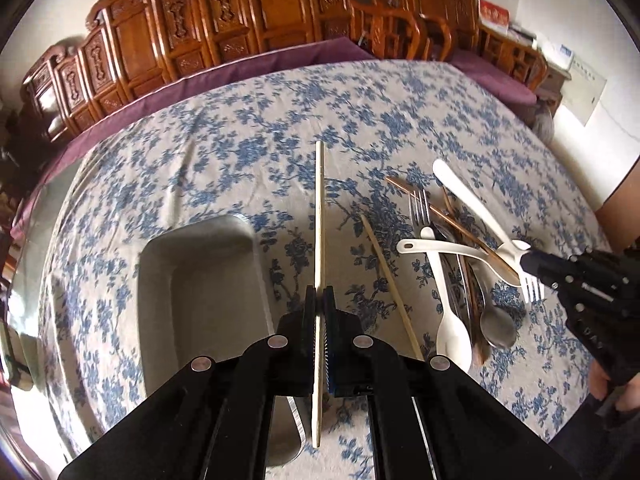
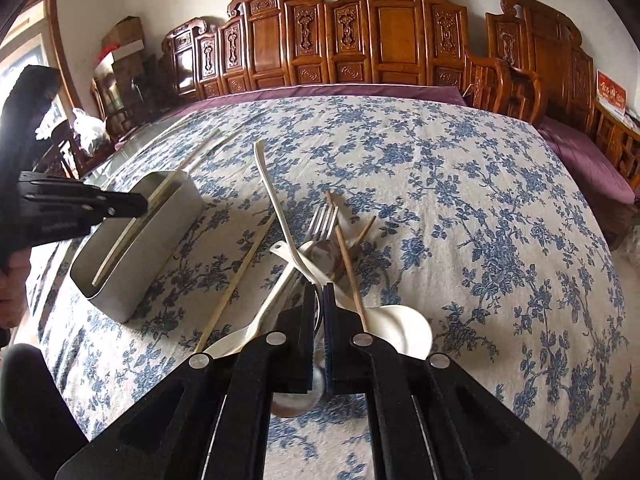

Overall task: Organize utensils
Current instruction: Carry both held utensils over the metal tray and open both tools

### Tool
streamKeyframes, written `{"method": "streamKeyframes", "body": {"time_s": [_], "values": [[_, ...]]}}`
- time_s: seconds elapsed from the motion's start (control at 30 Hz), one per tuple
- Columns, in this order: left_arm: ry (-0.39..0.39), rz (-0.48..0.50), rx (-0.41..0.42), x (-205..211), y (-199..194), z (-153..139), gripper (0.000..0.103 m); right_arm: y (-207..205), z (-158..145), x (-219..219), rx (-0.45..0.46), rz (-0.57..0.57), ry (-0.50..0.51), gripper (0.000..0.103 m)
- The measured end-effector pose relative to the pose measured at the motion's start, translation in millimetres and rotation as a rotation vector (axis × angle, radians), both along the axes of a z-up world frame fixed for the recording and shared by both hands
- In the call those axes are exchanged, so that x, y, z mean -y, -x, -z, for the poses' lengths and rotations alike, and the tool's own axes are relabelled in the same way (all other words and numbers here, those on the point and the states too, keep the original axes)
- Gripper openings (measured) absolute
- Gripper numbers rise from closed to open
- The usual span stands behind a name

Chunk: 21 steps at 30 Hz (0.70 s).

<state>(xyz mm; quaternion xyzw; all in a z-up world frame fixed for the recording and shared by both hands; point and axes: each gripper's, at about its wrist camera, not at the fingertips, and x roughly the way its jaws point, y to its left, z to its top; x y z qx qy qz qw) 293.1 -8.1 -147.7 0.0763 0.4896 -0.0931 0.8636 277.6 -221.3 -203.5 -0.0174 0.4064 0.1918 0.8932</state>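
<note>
Looking along the left tongs (image 1: pixel 319 300), I see them pressed together on one pale, straight wooden chopstick (image 1: pixel 319 216), which hangs just right of the grey rectangular metal tin (image 1: pixel 160 280). That tin sits on the blue-flowered cloth of the worktop (image 1: pixel 240 128), and I can make out nothing lying in it from here. Right of the tin lies the unsorted heap: one more pale chopstick (image 1: pixel 390 280) nearest the tin, then three white plastic spoons (image 1: pixel 452 332), one steel spoon (image 1: pixel 498 328), two steel forks (image 1: pixel 419 204) and at least two brown chopsticks (image 1: pixel 448 216). The right tongs (image 1: pixel 528 264) reach into the heap's far side.

From the right wrist, the right tongs (image 2: pixel 319 296) are closed on the slim handle of a steel spoon (image 2: pixel 296 404), right of the tin (image 2: pixel 160 248). The left tongs (image 2: pixel 132 206) hold their chopstick (image 2: pixel 132 228) over the tin's opening. The heap counts differently here: one fork (image 2: pixel 324 220) shows.

By my judgement the sorting has barely begun: no piece lies in the tin yet, and nearly all pieces await.
</note>
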Motion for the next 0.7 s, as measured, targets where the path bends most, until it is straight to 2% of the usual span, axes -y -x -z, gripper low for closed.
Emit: {"method": "streamKeyframes", "body": {"time_s": [0.37, 0.47, 0.7], "values": [[0.086, -0.082, 0.074, -71.6, 11.3, -3.3, 0.003, 20.6, -11.0, -53.8, 0.002, -0.051, 0.097, 0.005], [0.12, -0.104, 0.075, -86.6, 7.7, 6.0, 0.002, 20.1, -15.1, -70.2, 0.005, -0.073, 0.124, 0.005], [0.126, -0.102, 0.046, -99.7, 8.6, 21.7, 0.003, 14.8, -25.3, -95.1, 0.018, -0.09, 0.123, 0.005]]}}
